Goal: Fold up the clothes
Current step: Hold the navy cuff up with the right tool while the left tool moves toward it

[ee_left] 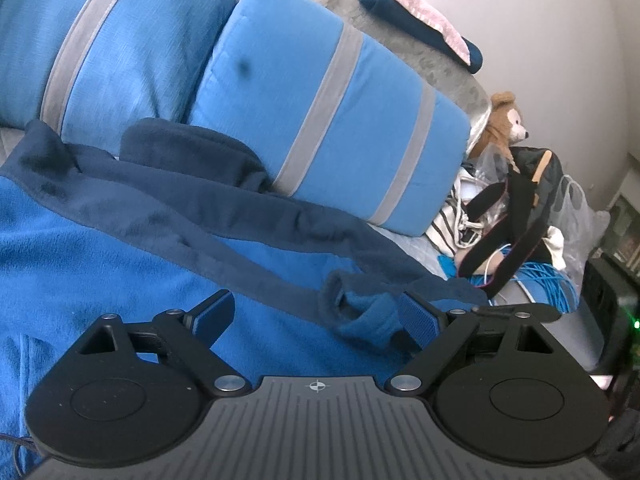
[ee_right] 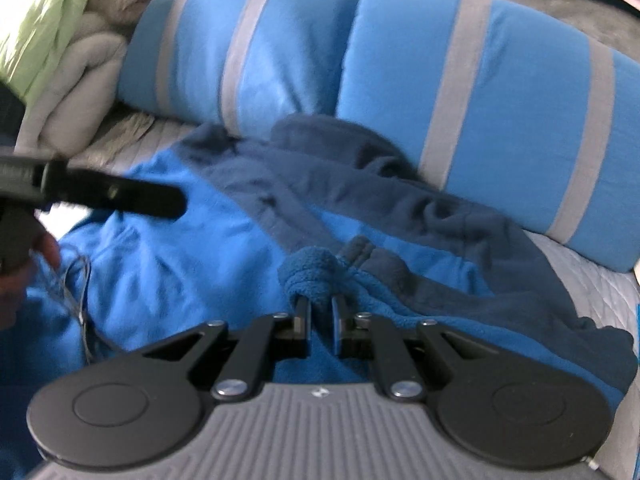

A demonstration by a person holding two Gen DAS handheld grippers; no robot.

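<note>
Setting: a bed (ee_right: 592, 280) with a grey quilted cover, two blue pillows with grey stripes (ee_left: 328, 120) propped along its far side.
Garment: a blue fleece robe (ee_left: 100, 240) with a dark navy collar band (ee_left: 240, 216) lies spread across the bed, its upper edge resting against the pillows.
Left gripper: the left gripper (ee_left: 316, 316) hovers over the robe with its jaws spread wide, nothing between them; a bunched fold of fleece (ee_left: 360, 312) sits just ahead of its right finger.
Right gripper: the right gripper (ee_right: 320, 312) is clenched on a rolled bunch of the robe's fleece (ee_right: 312, 276), the fabric pinched between its narrow-set fingers. The view is blurred.
Person: a hand (ee_right: 24, 264) shows at the left edge of the right wrist view, beneath the dark body of the other gripper, with a thin cable trailing onto the robe.
Background: a brown teddy bear (ee_left: 506, 120), plastic bags, a dark bag and coiled blue cable (ee_left: 548, 284) crowd the far end of the bed; folded grey and green bedding (ee_right: 60, 40) is piled at the other end.
</note>
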